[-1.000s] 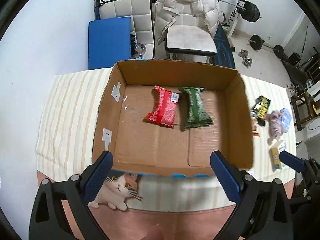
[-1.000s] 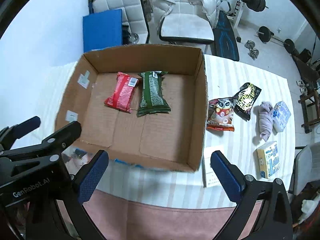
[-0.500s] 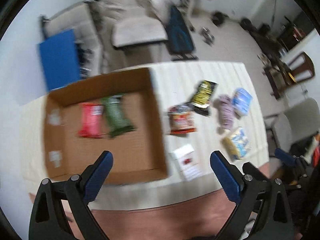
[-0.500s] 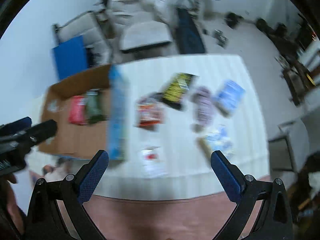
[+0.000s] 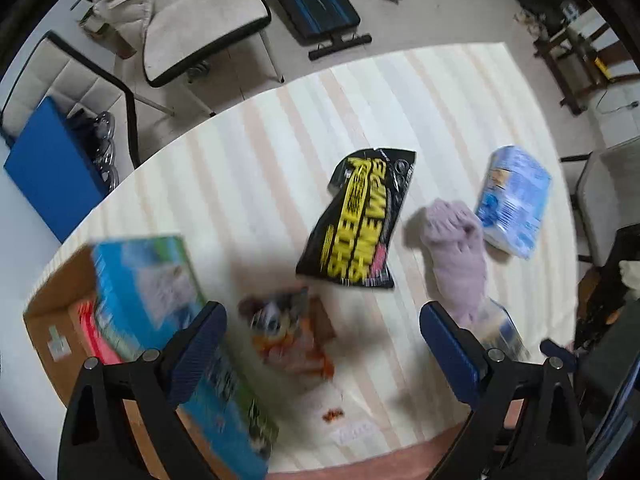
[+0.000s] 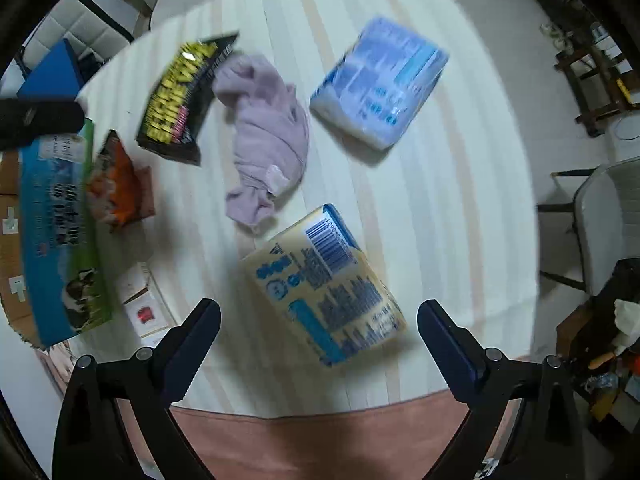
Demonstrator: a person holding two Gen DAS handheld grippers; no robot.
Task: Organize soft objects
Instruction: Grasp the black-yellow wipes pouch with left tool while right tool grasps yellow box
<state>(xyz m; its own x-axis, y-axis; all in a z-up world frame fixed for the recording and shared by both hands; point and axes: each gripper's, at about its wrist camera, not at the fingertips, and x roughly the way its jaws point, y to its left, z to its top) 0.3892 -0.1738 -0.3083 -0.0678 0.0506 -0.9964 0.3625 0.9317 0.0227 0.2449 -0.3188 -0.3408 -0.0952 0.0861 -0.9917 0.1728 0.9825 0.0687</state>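
Between right hand-held gripper fingers | yellow pack lies diagonal, barcode end away

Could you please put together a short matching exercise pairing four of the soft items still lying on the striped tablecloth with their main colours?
Items:
1. wipes packet
2. crumpled cloth
3. tissue pack
4. barcode pack

Colours:
A. pale yellow with blue print
B. lilac
C. black with yellow lettering
D. light blue and white

Pairs: 1-C, 2-B, 3-D, 4-A
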